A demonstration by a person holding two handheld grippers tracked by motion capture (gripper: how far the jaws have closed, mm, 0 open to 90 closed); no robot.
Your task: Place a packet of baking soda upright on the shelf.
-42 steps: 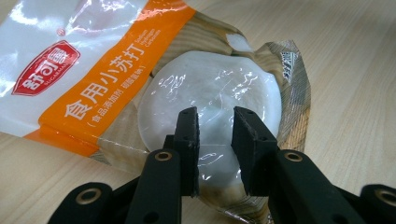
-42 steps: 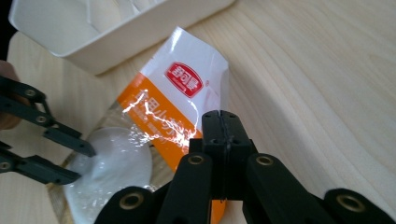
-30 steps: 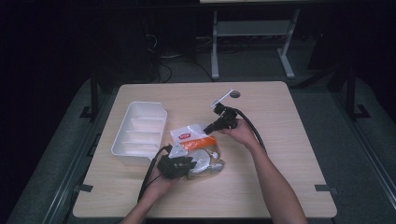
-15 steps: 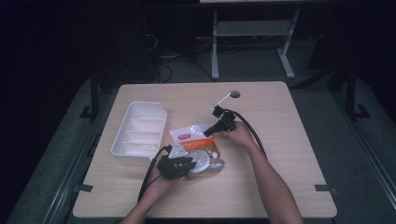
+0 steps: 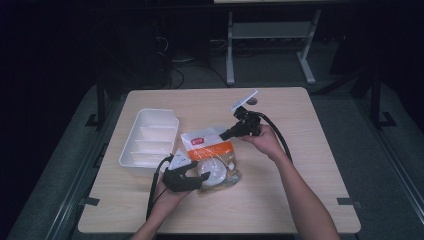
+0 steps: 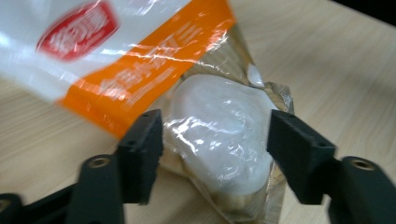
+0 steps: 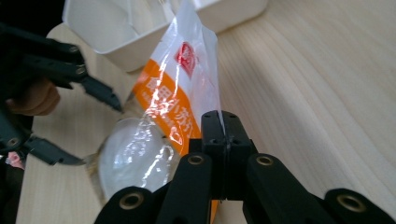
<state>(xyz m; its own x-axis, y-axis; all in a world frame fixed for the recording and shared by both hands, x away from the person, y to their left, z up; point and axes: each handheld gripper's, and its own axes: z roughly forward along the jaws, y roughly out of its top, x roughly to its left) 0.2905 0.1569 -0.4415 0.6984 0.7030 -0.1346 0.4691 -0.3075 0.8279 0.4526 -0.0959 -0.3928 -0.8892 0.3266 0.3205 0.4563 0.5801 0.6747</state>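
Two grippers share one food bag [image 5: 210, 152] lying near the middle of the table [image 5: 310, 165], its long axis running from the printed orange-and-white top down to the clear end holding a round white bun [image 6: 219, 140]. Right gripper [image 7: 223, 126] has its jaws pressed together on the top edge and lifts it, so the bag hangs toward the left gripper [image 6: 215, 144]. Its jaws have just been opening and stand spread on either side of the bun, not pressing it, nearest the filled end.
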